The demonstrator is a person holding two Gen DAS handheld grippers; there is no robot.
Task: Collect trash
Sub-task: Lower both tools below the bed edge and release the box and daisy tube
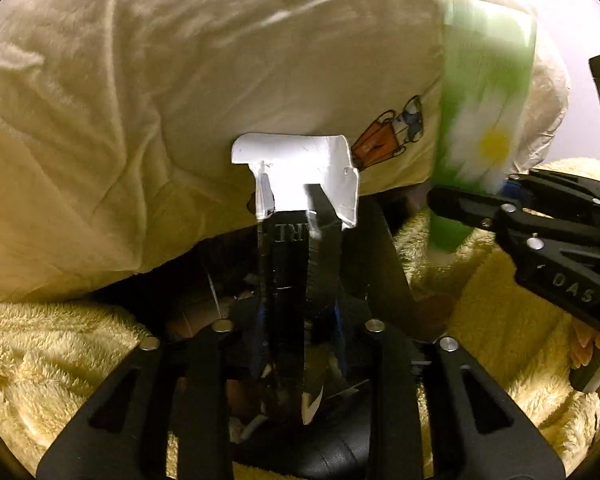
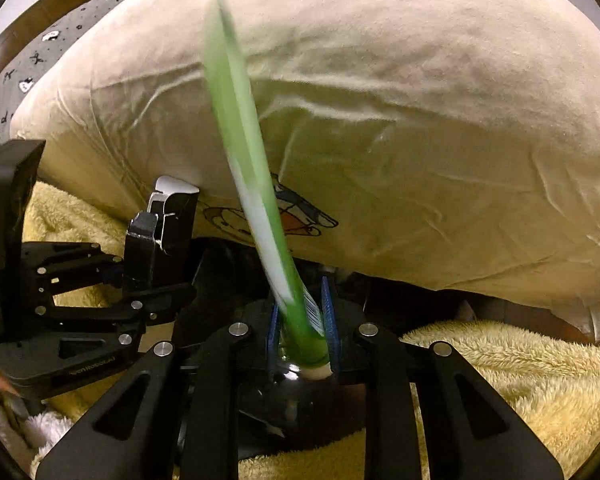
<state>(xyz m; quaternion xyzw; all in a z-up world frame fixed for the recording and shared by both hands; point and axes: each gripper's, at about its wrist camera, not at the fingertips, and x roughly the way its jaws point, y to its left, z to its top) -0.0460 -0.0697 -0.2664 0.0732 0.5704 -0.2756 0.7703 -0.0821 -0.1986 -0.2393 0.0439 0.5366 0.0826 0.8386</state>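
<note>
My left gripper [image 1: 292, 204] is shut on a black carton [image 1: 286, 264] whose torn white flap [image 1: 296, 164] sticks up past the fingertips, close against a cream pillow. In the right wrist view the same carton [image 2: 180, 216] stands in the left gripper [image 2: 162, 238] at the left. My right gripper [image 2: 302, 320] is shut, its blue pads clamping the lower end of a flat green packet [image 2: 244, 132], blurred and seen edge-on. From the left wrist view that packet [image 1: 484, 92] shows a white daisy, with the right gripper [image 1: 474, 196] across it at the right.
A large cream pillow [image 2: 420, 120] with a cartoon print fills the background, lying on a fluffy yellow blanket [image 2: 520, 380]. Under both grippers is a dark hollow [image 1: 260, 400] holding scraps. Grey patterned fabric [image 2: 40, 52] shows at the far left.
</note>
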